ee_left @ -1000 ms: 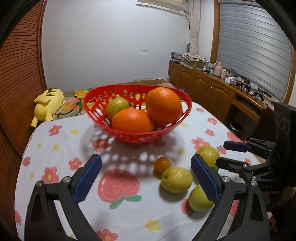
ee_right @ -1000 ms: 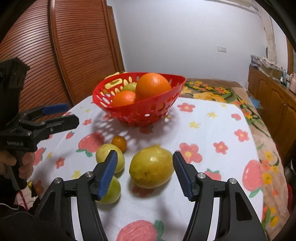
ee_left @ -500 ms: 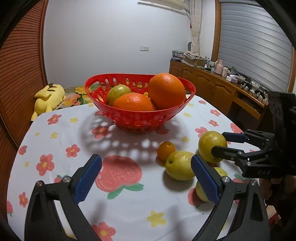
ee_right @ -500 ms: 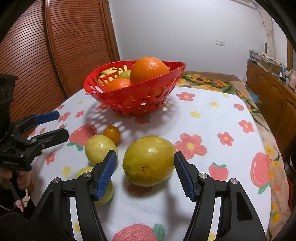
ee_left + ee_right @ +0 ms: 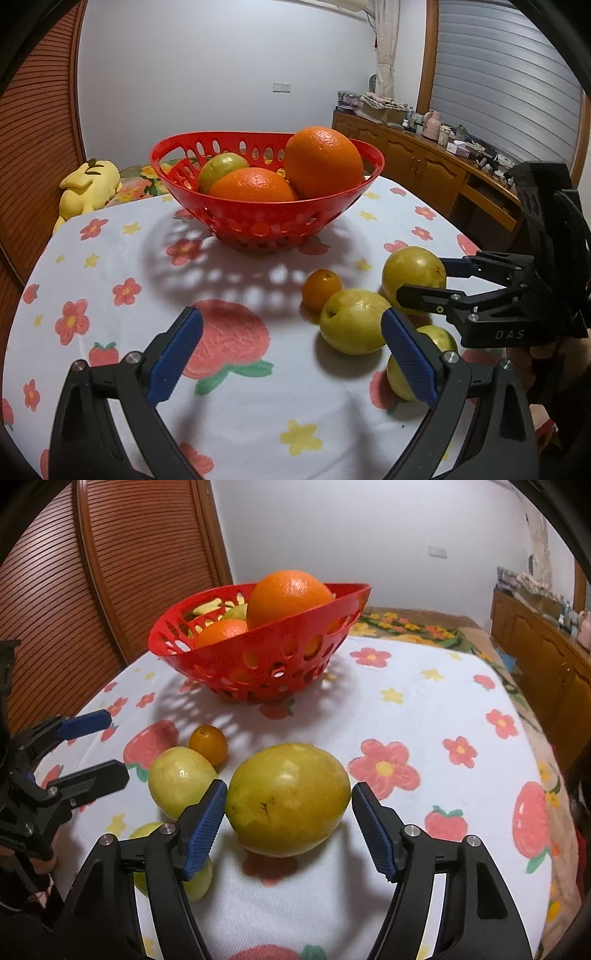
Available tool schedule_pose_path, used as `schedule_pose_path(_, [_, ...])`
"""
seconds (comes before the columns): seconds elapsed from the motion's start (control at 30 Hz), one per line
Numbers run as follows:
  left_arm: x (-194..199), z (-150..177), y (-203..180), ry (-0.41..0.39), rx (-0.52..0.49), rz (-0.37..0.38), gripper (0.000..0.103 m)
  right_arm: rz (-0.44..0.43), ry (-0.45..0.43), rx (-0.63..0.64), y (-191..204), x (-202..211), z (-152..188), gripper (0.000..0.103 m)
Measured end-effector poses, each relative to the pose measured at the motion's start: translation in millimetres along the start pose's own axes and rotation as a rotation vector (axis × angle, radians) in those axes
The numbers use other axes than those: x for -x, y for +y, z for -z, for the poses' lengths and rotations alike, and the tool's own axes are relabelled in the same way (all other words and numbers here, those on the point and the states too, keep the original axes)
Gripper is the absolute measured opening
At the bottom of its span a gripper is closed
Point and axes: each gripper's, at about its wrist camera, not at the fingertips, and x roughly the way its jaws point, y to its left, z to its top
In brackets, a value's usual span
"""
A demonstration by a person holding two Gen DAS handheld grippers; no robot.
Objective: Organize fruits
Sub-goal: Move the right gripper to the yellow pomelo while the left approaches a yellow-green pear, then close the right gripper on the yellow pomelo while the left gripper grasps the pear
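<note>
Now — right gripper (image 5: 288, 827) opening, astride dimpled oval yellow fruit (image 5: 288, 797) | left gripper (image 5: 291, 354) spread, empty

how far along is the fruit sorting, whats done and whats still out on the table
Done: two oranges and a green fruit sit in the red basket. In hand: the right gripper straddles the big yellow fruit, jaws opening, not gripping. Left: that fruit, two other yellow-green fruits and the small orange.
</note>
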Motion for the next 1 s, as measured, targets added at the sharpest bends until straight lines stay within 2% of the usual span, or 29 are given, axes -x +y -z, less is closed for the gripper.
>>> schedule_pose_path(0.3, [-9.7,-3.0,-1.0,0.018,0.003,0.054,0.097,-0.066,0.012,-0.039,-4.6,-5.0,1.8,0.07])
schedule_pose_path(0.67, [-25.7,-10.1,-11.2,0.067,0.028,0.105,0.096,0.007,-0.042,-0.052,-21.2,25.0,19.5,0.069])
schedule_pose_path(1.0, [-39.5,-12.4,-18.4,0.116,0.053,0.156,0.072,0.037,-0.051,-0.051,-23.9,34.2,32.3,0.069])
